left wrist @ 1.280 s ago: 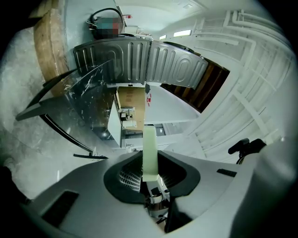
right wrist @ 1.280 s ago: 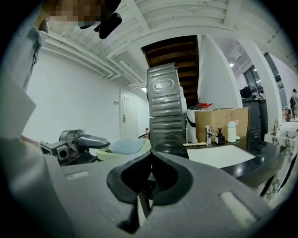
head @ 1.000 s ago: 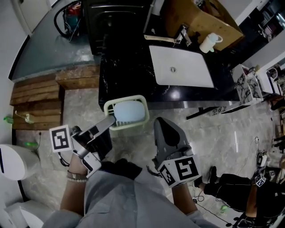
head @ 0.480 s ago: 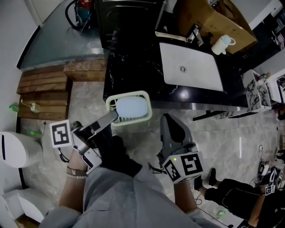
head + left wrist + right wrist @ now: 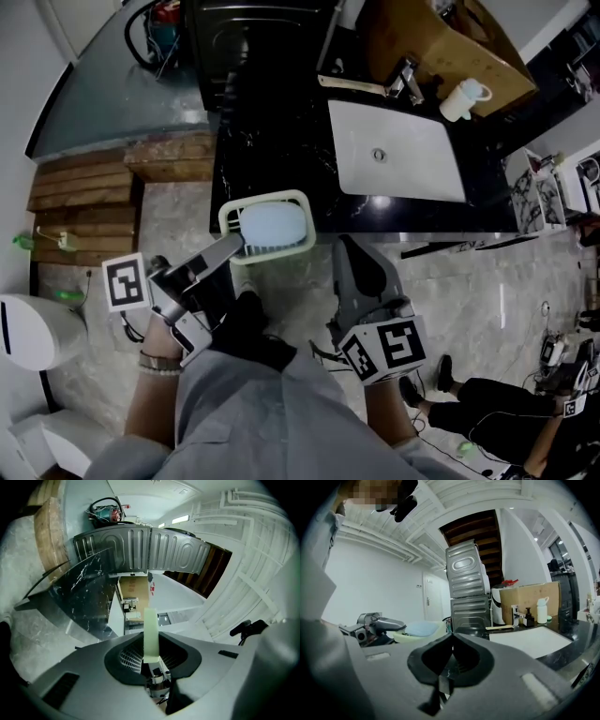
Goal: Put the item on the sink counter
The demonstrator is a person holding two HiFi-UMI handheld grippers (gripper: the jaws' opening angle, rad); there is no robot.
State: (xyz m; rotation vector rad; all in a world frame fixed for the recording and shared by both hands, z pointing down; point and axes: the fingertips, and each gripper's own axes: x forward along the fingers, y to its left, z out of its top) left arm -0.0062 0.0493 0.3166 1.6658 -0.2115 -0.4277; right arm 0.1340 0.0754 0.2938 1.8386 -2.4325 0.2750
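A pale green basket (image 5: 226, 219) with a light blue item (image 5: 275, 225) inside hangs at the front edge of the black sink counter (image 5: 272, 141). My left gripper (image 5: 240, 247) is shut on its near rim; in the left gripper view the green rim (image 5: 150, 630) stands pinched between the jaws. To the right of the basket, over the floor, my right gripper (image 5: 348, 251) is shut and holds nothing. The right gripper view shows the closed jaws of the right gripper (image 5: 452, 649), with the basket (image 5: 405, 635) and left gripper (image 5: 370, 624) to its left.
A white sink basin (image 5: 394, 150) with a faucet (image 5: 405, 73), a white jug (image 5: 464, 97) and a cardboard box (image 5: 431, 37) occupy the counter's right part. Wooden steps (image 5: 80, 192) lie left, a white bin (image 5: 28, 328) lower left. A person (image 5: 497, 398) sits on the floor lower right.
Both grippers have moved a little toward the counter. The basket now overlaps the counter's front edge more than before.
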